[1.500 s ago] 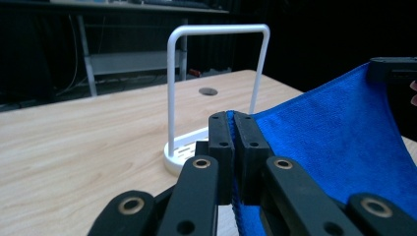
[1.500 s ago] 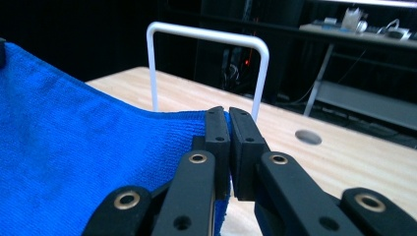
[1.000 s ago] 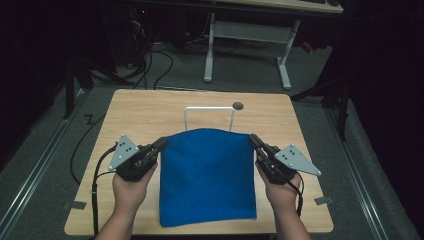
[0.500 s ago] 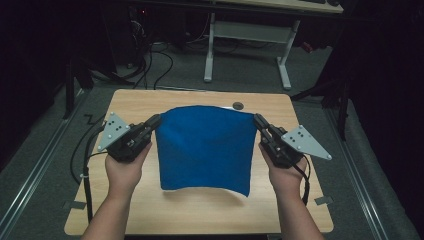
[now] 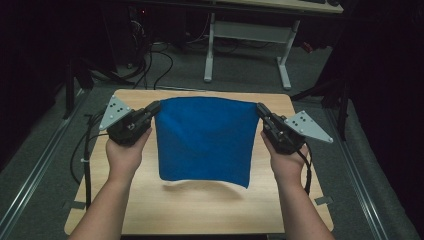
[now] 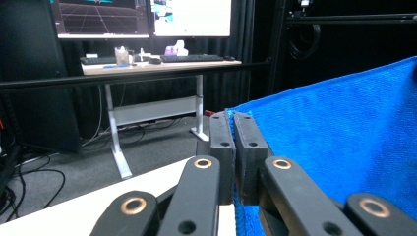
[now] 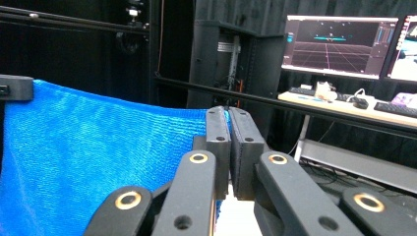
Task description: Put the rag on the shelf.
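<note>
**A:** Both claws pinched tight on a blue cloth (image 5: 204, 137), is that right?

**B:** Yes. The left claw (image 5: 156, 106) is pressed together on the cloth's upper left corner, the right claw (image 5: 260, 108) on its upper right corner. In the left gripper view the pads (image 6: 222, 142) meet with blue terry fabric caught between them; the right gripper view shows the same at the other corner.

**A:** Why hold it like that?

**B:** By my reading, to spread it. With a corner in each claw and the top edge drawn nearly taut between them, the cloth hangs as a flat sheet. Its lower edge looks clear of the wooden surface (image 5: 200, 212), with a shadow beneath it, so I judge it is airborne.

**A:** And where does the cloth sit against that surface?

**B:** Over its middle, the top edge toward the far side, the hem toward the person's forearms.

**A:** What lies around the cloth?

**B:** Beyond it, a grey carpeted floor (image 5: 240, 75) with loose cables and the white legs of a desk (image 5: 247, 40). That desk carries lit monitors (image 6: 142, 17) and a keyboard (image 6: 192, 58). Black curtains close the room behind.
</note>
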